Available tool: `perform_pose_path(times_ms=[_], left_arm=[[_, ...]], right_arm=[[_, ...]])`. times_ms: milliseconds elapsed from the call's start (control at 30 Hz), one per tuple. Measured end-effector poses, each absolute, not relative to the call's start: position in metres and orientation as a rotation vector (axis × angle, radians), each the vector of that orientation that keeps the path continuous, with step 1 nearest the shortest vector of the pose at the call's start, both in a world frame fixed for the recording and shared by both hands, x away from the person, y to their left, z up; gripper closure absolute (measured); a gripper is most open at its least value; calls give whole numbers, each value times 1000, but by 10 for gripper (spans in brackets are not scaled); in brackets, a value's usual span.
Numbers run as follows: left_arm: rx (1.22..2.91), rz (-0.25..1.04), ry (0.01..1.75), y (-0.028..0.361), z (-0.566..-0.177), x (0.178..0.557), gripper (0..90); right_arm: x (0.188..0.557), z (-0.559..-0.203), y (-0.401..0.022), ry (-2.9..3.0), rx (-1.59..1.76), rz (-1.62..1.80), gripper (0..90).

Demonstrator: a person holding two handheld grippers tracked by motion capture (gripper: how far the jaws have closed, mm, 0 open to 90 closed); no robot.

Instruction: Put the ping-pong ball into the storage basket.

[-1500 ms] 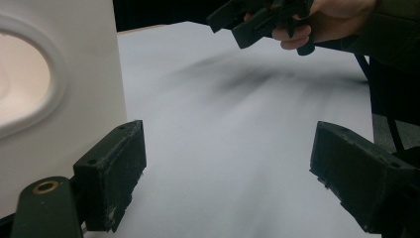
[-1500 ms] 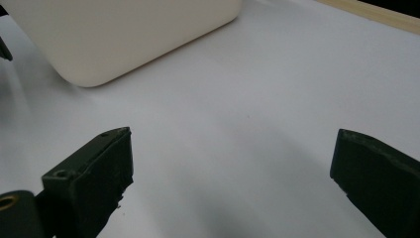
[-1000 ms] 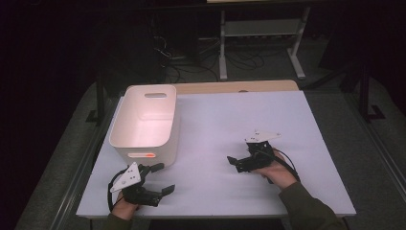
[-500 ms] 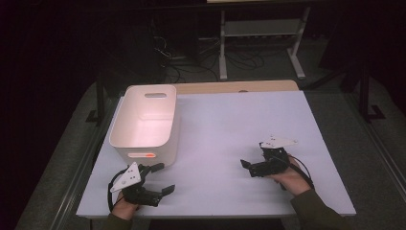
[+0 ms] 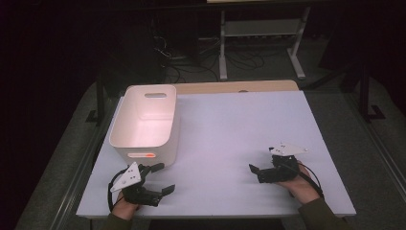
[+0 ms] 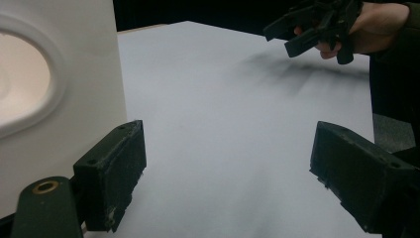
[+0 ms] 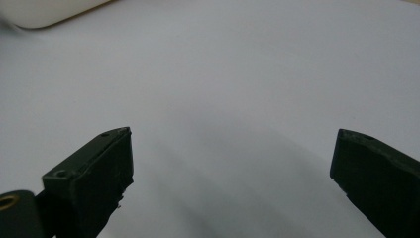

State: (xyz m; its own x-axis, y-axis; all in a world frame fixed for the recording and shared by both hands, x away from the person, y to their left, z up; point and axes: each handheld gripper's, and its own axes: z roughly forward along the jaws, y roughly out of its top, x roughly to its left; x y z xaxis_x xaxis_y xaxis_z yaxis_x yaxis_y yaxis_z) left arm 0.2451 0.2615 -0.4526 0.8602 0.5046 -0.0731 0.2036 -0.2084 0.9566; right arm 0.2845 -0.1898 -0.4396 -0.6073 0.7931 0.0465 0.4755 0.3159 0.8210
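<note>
This looks like a lab or test room, dim beyond one lit white table [image 5: 230,129]. Loose cables [image 5: 191,48] lie on the floor past its far edge, beside a metal stand [image 5: 261,33]

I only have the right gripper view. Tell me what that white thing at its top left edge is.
Observer: It's a white plastic bin with an open top, standing on the left half of the table.
Operator: Report what's in it.
Observer: From the high view, its inside looks empty.
Operator: Give me the left gripper's state.
Observer: The left gripper has its jaws wide apart and holds nothing, just in front of the bin's near wall.
</note>
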Motion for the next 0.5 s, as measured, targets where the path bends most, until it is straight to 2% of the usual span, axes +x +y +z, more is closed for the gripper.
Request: perform_pose_path(times_ms=[500], left_arm=[[1790, 301, 539, 261, -453, 245, 140]], right_arm=[[269, -448, -203, 2218, 1151, 1137, 22]])
